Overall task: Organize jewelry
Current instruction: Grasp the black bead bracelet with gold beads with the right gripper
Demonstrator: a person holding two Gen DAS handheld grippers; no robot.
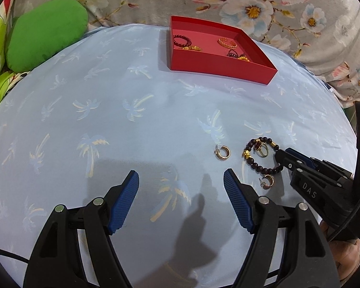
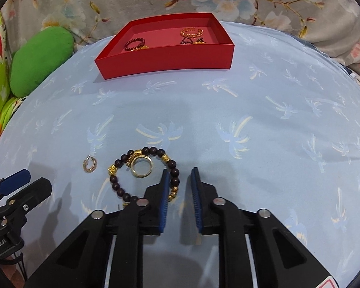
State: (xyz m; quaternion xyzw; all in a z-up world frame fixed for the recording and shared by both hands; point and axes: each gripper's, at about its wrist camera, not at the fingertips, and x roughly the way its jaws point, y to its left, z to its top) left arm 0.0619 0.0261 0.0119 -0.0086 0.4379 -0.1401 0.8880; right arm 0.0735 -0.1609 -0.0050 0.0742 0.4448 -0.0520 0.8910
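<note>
A dark bead bracelet (image 1: 253, 165) (image 2: 117, 163) with gold charms lies on the blue palm-print sheet, and a gold ring (image 1: 262, 153) (image 2: 133, 168) sits inside its loop. One gold hoop earring (image 1: 225, 154) (image 2: 91, 165) lies to its left. Another earring (image 1: 267, 181) lies at its near side. My right gripper (image 2: 180, 171) (image 1: 282, 154) is down at the bracelet's right side, its jaws narrowly open. A few beads lie in the gap beside the left pad, unpressed. My left gripper (image 1: 181, 177) (image 2: 28, 182) hangs wide open and empty, left of the jewelry.
A red open box (image 1: 216, 68) (image 2: 165, 64) stands farther back on the sheet, holding bead bracelets and a gold bangle (image 1: 226, 43) (image 2: 191, 32). A green cushion (image 1: 45, 31) (image 2: 40, 57) lies at the far left, with a floral blanket (image 1: 276, 7) behind.
</note>
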